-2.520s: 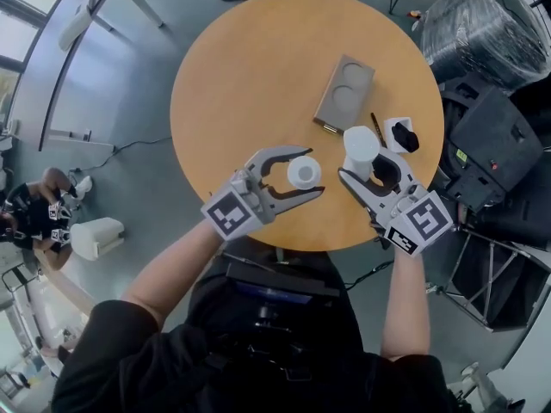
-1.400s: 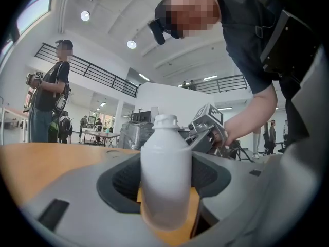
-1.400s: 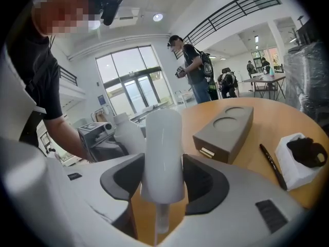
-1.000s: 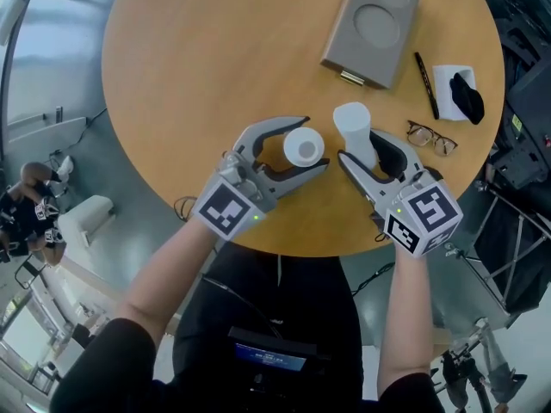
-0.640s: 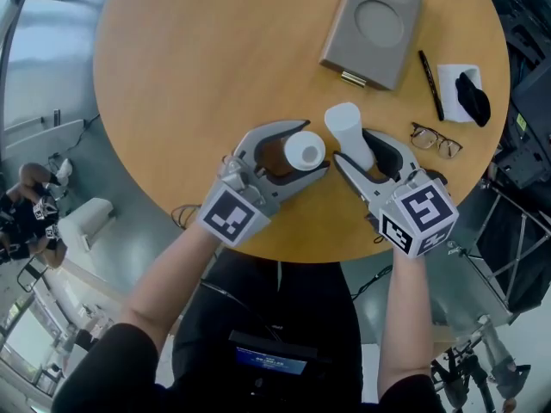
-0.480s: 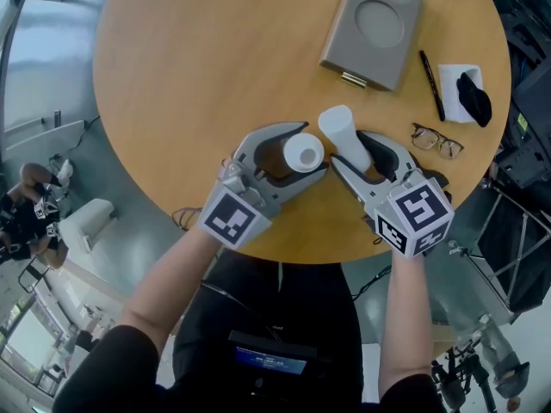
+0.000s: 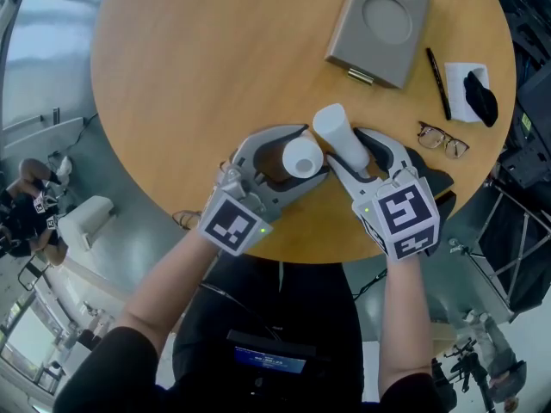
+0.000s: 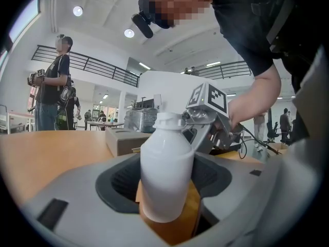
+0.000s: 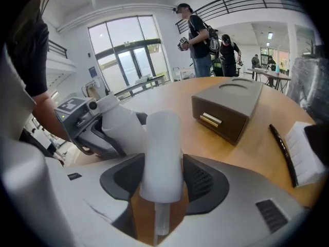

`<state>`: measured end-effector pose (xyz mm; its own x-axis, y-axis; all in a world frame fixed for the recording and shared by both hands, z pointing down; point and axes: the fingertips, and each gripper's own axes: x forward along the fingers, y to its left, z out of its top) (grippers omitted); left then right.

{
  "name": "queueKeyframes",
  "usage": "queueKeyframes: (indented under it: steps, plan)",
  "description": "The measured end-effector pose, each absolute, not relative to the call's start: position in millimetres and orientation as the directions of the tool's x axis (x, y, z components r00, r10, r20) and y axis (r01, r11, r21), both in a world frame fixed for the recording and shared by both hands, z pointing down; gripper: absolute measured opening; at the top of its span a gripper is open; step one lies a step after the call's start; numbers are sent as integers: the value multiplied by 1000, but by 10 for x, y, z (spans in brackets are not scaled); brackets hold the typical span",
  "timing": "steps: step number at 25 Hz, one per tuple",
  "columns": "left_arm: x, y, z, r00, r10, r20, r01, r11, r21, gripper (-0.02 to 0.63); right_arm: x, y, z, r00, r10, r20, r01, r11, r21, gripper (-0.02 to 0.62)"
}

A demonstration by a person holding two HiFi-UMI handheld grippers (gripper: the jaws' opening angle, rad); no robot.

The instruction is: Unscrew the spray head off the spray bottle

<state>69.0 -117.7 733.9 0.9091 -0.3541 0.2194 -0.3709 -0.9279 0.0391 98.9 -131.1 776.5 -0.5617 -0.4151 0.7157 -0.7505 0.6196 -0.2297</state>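
The white spray bottle [image 7: 301, 157] stands upright on the round wooden table [image 7: 198, 67], its threaded neck [image 8: 168, 120] bare. My left gripper [image 7: 308, 151] is shut on its body [image 8: 167, 174]. The white spray head [image 7: 334, 132], a capped cylinder with a thin dip tube [image 9: 161, 219] hanging below it, is off the bottle and clamped in my right gripper [image 7: 353, 153], which is shut on it. The head [image 9: 161, 153] tilts toward the bottle [image 9: 121, 125] and nearly touches its top. In the left gripper view the right gripper [image 8: 205, 122] sits just behind the bottle neck.
A grey-brown box [image 7: 383, 24] with two round recesses lies at the far side. A black pen [image 7: 439, 84], folded glasses [image 7: 443, 140] and a white cloth with a black item [image 7: 478, 93] lie at the right. The table's near edge runs under both grippers. People stand in the background.
My right gripper has carried the spray head left, closer to the bottle top, and tilted it more. The left gripper and bottle have hardly moved.
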Motion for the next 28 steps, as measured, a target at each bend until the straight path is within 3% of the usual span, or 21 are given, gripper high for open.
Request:
queueKeyframes:
  steps: [6, 14, 28]
  plan:
    - [678, -1173, 7371, 906, -355, 229, -373, -927, 39, 322, 935, -1315, 7799, -509, -417, 753, -742, 656, -139, 252]
    - [682, -1127, 7362, 905, -361, 223, -383, -922, 63, 339, 958, -1258, 7813, -509, -405, 760, -734, 665, -136, 295]
    - [579, -991, 7041, 903, -371, 219, -390, -920, 50, 341, 980, -1150, 7435, -541, -415, 732, -730, 664, -163, 302]
